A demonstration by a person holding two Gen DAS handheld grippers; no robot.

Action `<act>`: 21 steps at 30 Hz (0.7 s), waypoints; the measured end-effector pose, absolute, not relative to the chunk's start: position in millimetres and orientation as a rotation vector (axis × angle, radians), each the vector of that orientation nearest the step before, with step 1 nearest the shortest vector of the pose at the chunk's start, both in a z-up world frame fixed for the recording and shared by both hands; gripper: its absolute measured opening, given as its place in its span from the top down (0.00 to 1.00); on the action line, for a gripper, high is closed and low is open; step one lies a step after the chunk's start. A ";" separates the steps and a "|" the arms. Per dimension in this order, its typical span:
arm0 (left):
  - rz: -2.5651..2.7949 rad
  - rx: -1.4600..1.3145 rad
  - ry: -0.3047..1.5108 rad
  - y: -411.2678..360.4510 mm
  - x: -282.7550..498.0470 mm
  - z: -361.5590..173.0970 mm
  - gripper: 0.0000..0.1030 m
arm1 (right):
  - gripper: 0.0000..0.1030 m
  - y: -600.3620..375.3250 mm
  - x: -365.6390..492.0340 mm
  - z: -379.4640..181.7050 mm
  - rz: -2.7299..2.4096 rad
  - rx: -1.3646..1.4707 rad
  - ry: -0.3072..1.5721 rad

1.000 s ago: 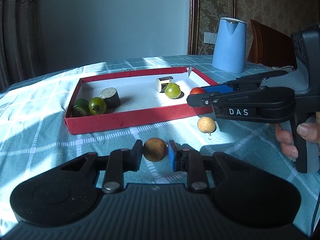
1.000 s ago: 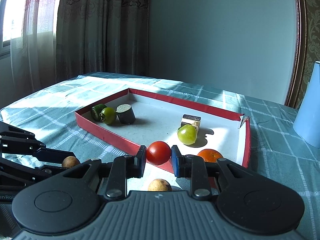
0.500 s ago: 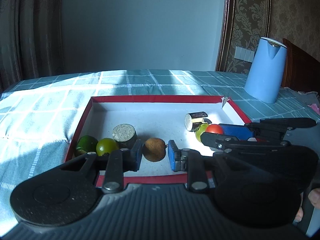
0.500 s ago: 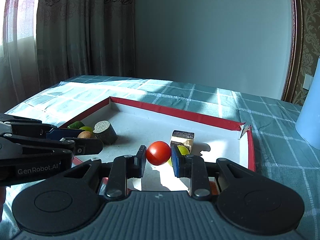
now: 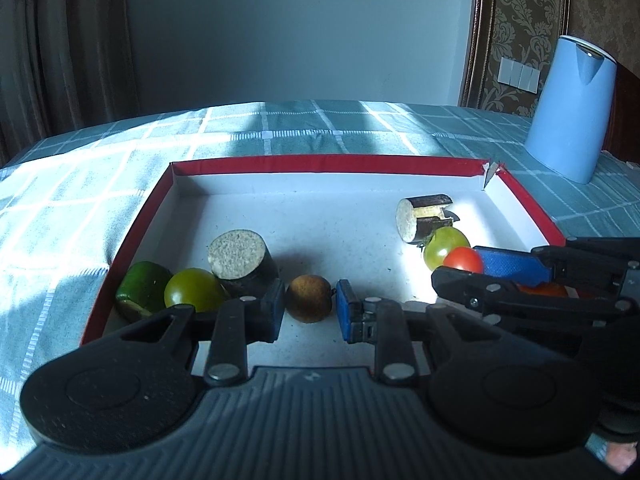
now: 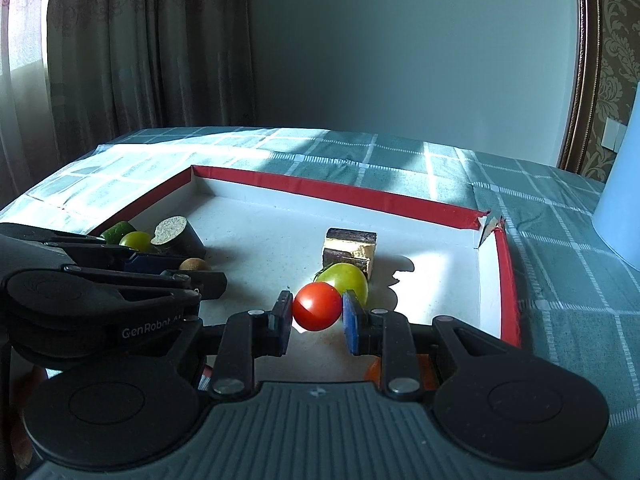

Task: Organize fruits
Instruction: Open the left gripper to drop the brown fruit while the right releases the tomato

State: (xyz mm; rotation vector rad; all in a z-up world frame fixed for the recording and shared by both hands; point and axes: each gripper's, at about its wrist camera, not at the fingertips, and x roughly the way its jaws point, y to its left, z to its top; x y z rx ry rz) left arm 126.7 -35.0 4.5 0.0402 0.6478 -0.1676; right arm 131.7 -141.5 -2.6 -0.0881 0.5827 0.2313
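My left gripper (image 5: 310, 312) is over the red tray (image 5: 320, 162); its jaws stand slightly apart from the brown longan (image 5: 310, 298), which rests on the tray floor between them, so it reads as open. My right gripper (image 6: 314, 318) holds a red tomato (image 6: 317, 306) low over the tray, beside a green tomato (image 6: 346, 280). The red tomato also shows in the left wrist view (image 5: 462, 260). At the tray's left sit a green fruit (image 5: 142, 290), a green tomato (image 5: 194, 294) and a dark cut cylinder (image 5: 242, 264).
A second cut cylinder (image 5: 424, 216) lies at the tray's right. An orange fruit (image 5: 542, 290) shows partly behind my right gripper. A blue kettle (image 5: 570, 108) stands on the teal checked tablecloth (image 5: 60, 208) at the back right.
Both grippers moved forward from the tablecloth into the tray with their fruits. The left jaws have widened around the longan, which now rests on the tray floor.
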 end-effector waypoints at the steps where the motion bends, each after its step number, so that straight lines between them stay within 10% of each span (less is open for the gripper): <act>1: -0.163 0.050 0.652 -36.0 126.2 3.7 0.76 | 0.76 -141.9 132.2 -2.5 0.228 -0.088 0.579; 21: -0.157 0.001 0.608 -27.4 109.1 7.6 0.30 | 0.74 -155.5 121.1 -3.4 0.218 -0.019 0.586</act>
